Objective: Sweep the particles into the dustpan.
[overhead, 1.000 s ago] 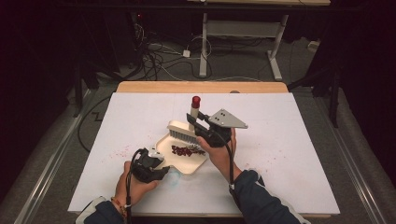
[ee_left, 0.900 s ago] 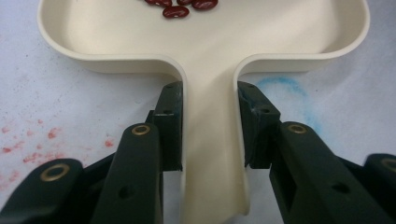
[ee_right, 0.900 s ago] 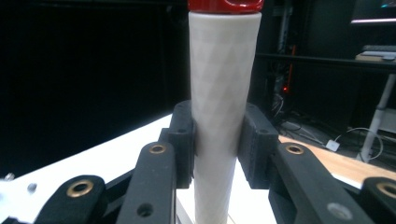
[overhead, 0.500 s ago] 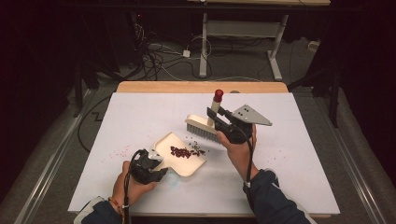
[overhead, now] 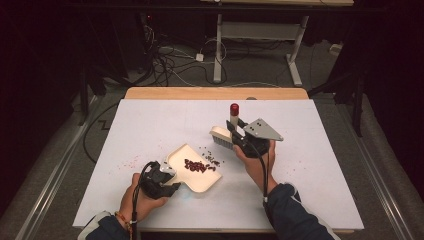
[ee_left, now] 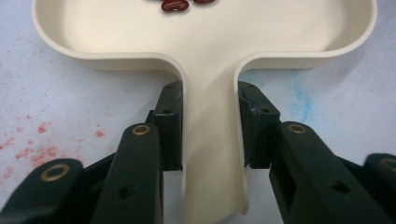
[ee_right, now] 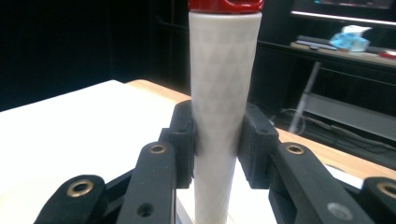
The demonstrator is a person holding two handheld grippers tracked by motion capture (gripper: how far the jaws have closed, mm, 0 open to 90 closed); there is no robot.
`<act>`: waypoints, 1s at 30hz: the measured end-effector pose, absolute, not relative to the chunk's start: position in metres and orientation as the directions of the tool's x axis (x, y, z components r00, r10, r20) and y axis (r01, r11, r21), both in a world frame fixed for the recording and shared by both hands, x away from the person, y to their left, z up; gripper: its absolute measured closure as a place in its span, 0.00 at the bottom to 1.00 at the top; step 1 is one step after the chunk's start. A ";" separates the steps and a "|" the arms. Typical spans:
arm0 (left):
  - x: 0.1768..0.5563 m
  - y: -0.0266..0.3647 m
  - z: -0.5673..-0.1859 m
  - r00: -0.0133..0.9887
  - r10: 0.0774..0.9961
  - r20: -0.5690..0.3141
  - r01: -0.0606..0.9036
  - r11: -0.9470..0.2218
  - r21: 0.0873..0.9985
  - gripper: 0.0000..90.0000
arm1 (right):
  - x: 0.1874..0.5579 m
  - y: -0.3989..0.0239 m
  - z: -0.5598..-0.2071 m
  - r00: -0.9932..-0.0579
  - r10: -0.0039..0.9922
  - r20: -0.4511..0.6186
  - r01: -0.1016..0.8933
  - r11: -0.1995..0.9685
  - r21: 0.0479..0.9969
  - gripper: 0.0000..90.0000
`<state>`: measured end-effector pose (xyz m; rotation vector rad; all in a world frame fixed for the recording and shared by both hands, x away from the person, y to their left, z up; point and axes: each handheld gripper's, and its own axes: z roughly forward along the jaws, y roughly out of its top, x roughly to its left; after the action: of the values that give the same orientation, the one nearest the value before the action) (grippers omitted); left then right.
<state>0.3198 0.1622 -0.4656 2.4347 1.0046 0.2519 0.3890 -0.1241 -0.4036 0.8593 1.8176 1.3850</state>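
Dustpan (overhead: pixel 192 170): lying flat on the white table (overhead: pixel 150 125) near its front edge, its cream tray holding a pile of red beans (overhead: pixel 196 166); in the left gripper view its handle (ee_left: pixel 210 154) is running straight back between the jaws.
Brush (overhead: pixel 222 135): standing just beyond the pan's far right corner, bristle head resting on the table, white handle (ee_right: pixel 222 102) with a red cap (overhead: pixel 234 107) pointing up.
Left gripper (overhead: pixel 172 181): clamping both pads against the sides of the dustpan handle, sitting low at the table's front.
Right gripper (overhead: pixel 235 129): closing tightly on the brush handle, holding it upright.
Loose beans (overhead: pixel 210 155): lying scattered on the table between the pan's open edge and the brush.
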 end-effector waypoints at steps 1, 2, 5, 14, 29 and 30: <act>0.320 0.162 -0.466 0.712 0.702 -0.015 0.611 -0.609 0.505 0.71 | 0.388 -0.121 -0.405 -0.554 0.823 -0.127 0.095 0.214 0.972 0.78; 0.320 0.162 -0.466 0.711 0.703 -0.015 0.612 -0.608 0.506 0.71 | 0.386 -0.117 -0.405 -0.558 0.818 -0.141 0.088 0.227 0.970 0.78; 0.320 0.161 -0.466 0.711 0.703 -0.008 0.610 -0.612 0.504 0.71 | 0.379 -0.106 -0.407 -0.588 0.795 -0.148 0.083 0.241 0.967 0.78; 0.319 0.159 -0.466 0.704 0.710 -0.020 0.618 -0.599 0.509 0.71 | 0.348 -0.069 -0.407 -0.677 0.721 -0.143 0.067 0.254 0.965 0.78; 0.319 0.159 -0.467 0.702 0.712 -0.021 0.620 -0.597 0.509 0.71 | 0.340 -0.069 -0.395 -0.735 0.666 -0.127 0.025 0.214 0.977 0.78; 0.319 0.159 -0.467 0.702 0.712 -0.020 0.620 -0.597 0.509 0.71 | 0.340 -0.072 -0.392 -0.727 0.676 -0.120 0.026 0.203 0.979 0.78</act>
<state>0.3191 0.1588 -0.4667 2.4234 1.0215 0.2536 0.3397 -0.0719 -0.3922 0.6510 1.9420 1.5642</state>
